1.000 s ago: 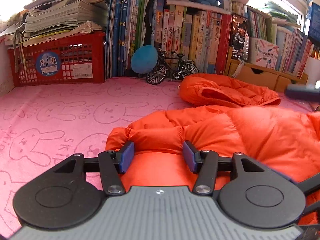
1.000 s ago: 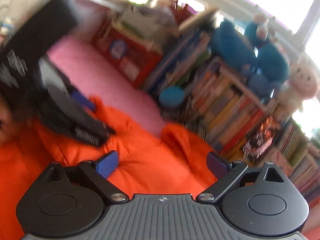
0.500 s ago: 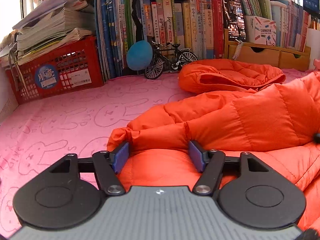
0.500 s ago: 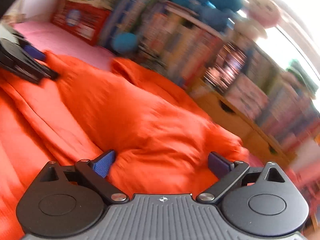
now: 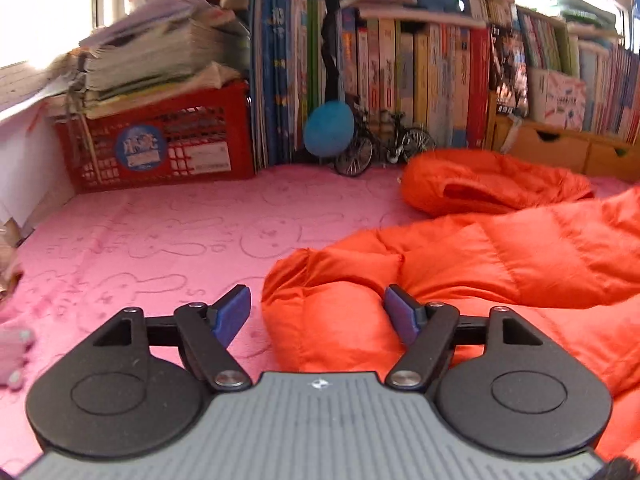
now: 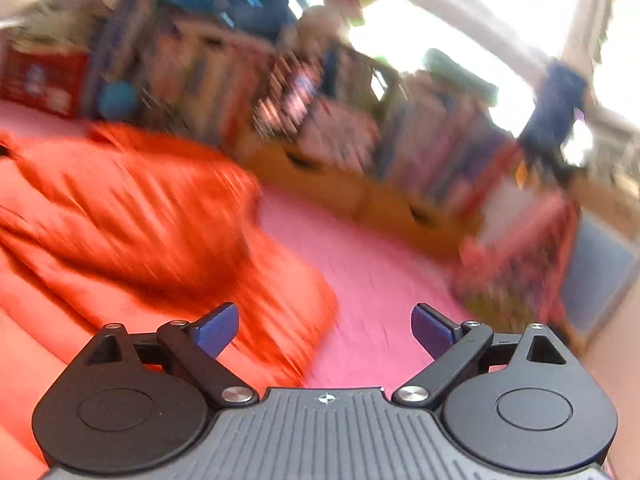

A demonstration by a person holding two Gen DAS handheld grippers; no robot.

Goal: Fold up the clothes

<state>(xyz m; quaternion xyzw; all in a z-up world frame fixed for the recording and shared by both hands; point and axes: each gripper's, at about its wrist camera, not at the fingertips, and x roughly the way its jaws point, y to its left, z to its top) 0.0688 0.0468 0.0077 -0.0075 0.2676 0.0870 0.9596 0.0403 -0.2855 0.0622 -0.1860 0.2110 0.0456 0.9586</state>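
Observation:
An orange puffer jacket (image 5: 500,264) lies crumpled on the pink rabbit-print blanket (image 5: 160,240), its hood (image 5: 480,184) bunched at the back. My left gripper (image 5: 318,314) hovers at the jacket's left edge, its jaws opening. A rounded fold of orange fabric sits between the blue pads (image 5: 232,314); the left pad stands clear of it. In the blurred right wrist view, my right gripper (image 6: 324,330) is wide open with nothing in it, over the jacket's right edge (image 6: 168,232) and the pink blanket (image 6: 376,280).
A red crate (image 5: 160,148) stacked with papers stands at the back left. Books line the back wall (image 5: 400,72), with a model bicycle (image 5: 380,148), a blue ball (image 5: 329,134) and wooden drawers (image 5: 560,152) before them. More books and boxes (image 6: 520,248) crowd the right side.
My left gripper's jaws have spread apart and let go of the jacket fold, drawing back a little. My right gripper has swung rightward from over the jacket toward its right edge.

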